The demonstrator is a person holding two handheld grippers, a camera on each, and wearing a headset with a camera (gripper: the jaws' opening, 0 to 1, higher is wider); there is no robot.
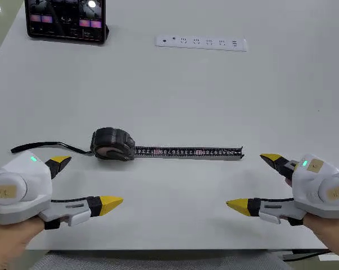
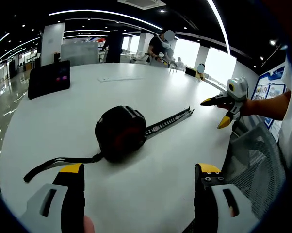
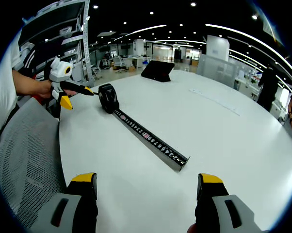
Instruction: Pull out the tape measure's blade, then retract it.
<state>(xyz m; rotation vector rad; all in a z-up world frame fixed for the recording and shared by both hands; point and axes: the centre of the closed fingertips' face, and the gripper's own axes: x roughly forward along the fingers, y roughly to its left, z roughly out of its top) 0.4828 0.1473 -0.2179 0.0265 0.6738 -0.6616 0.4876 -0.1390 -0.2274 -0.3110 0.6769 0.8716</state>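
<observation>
While left gripper (image 1: 93, 181) and right gripper (image 1: 245, 180) jaws gape, tape measure (image 1: 112, 144) lies between, untouched

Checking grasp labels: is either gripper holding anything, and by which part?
Nothing held. The left gripper and right gripper are both open, clear of the tape measure lying on the table with its blade out.

Tablet (image 1: 66, 22) cut off by the head view's top edge, blade (image 1: 187, 152) numerals blurred, power strip (image 1: 201, 43) markings unreadable

matt black rubbery tape measure (image 1: 112, 144) case, printed metal blade (image 1: 187, 152), smooth white table (image 1: 175, 90)
</observation>
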